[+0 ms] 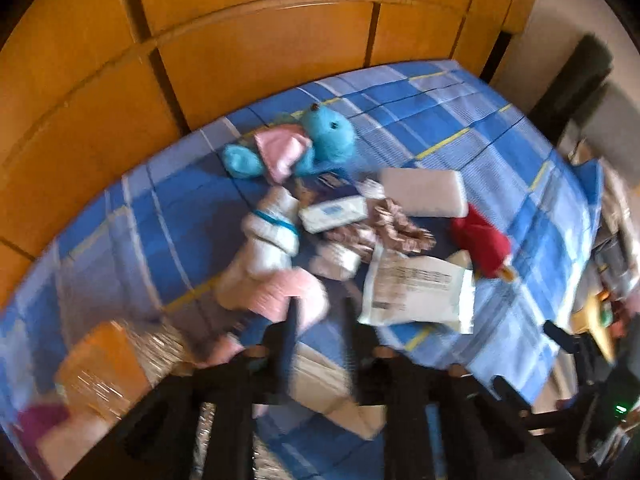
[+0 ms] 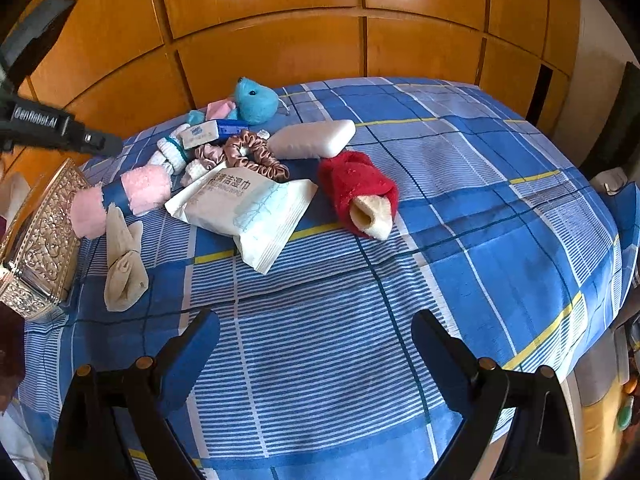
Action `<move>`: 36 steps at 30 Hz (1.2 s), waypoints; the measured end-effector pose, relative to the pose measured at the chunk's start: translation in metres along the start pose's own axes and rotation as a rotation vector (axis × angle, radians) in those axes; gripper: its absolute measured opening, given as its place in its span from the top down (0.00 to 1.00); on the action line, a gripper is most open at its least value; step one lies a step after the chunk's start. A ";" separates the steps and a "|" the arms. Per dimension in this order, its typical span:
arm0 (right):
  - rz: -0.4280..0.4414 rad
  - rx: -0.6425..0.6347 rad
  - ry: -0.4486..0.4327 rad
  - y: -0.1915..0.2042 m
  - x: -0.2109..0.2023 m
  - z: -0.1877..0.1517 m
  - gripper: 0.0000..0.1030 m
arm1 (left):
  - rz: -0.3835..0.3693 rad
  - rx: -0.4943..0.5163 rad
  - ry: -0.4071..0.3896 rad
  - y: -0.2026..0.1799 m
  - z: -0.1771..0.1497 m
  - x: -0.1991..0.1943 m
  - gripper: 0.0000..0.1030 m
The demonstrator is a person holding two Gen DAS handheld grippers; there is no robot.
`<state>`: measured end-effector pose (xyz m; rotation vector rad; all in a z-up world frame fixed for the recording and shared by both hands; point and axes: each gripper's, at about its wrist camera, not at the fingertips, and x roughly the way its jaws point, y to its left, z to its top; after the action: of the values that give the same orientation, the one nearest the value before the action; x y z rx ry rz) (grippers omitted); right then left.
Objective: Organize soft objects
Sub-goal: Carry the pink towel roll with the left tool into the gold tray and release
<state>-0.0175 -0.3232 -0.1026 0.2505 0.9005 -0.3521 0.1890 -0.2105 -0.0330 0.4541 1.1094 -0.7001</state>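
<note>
Soft things lie in a heap on the blue checked bed [image 2: 460,208]: a blue plush toy [image 2: 256,100], a white pad [image 2: 312,140], a red fluffy roll [image 2: 360,188], brown scrunchies [image 2: 256,156], a wipes pack [image 2: 240,212], a pink towel roll [image 2: 144,188] and banded white socks [image 2: 172,148]. A beige folded cloth [image 2: 124,268] lies loose beside an ornate silver box [image 2: 40,248]. In the blurred left wrist view my left gripper [image 1: 322,320] hangs above that beige cloth [image 1: 320,380], narrowly open and holding nothing. My right gripper [image 2: 316,332] stands wide open over bare sheet.
Orange wooden cupboard panels [image 2: 280,40] close off the far side of the bed. The bed's edge drops away at the right [image 2: 600,280], with clutter beyond it. The left gripper's black body [image 2: 44,124] reaches in above the box.
</note>
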 end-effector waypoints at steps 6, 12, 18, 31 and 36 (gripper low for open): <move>0.006 0.016 0.014 -0.003 0.003 0.000 0.04 | 0.120 0.187 0.195 -0.002 0.015 0.034 0.37; 0.002 0.032 0.004 -0.008 0.000 0.003 0.04 | 0.216 0.285 0.366 -0.003 0.005 0.079 0.68; 0.001 0.038 0.004 -0.013 0.001 0.007 0.04 | 0.216 0.327 0.349 -0.005 -0.003 0.081 0.75; 0.084 -0.447 -0.036 0.034 0.024 0.059 0.07 | -0.056 0.012 0.100 0.045 0.027 -0.002 0.75; 0.068 -0.601 0.038 0.052 0.057 0.074 0.08 | -0.022 -0.186 -0.011 0.098 0.038 -0.042 0.75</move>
<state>0.0890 -0.3131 -0.1004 -0.2664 0.9921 -0.0040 0.2723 -0.1543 0.0200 0.2792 1.1594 -0.6115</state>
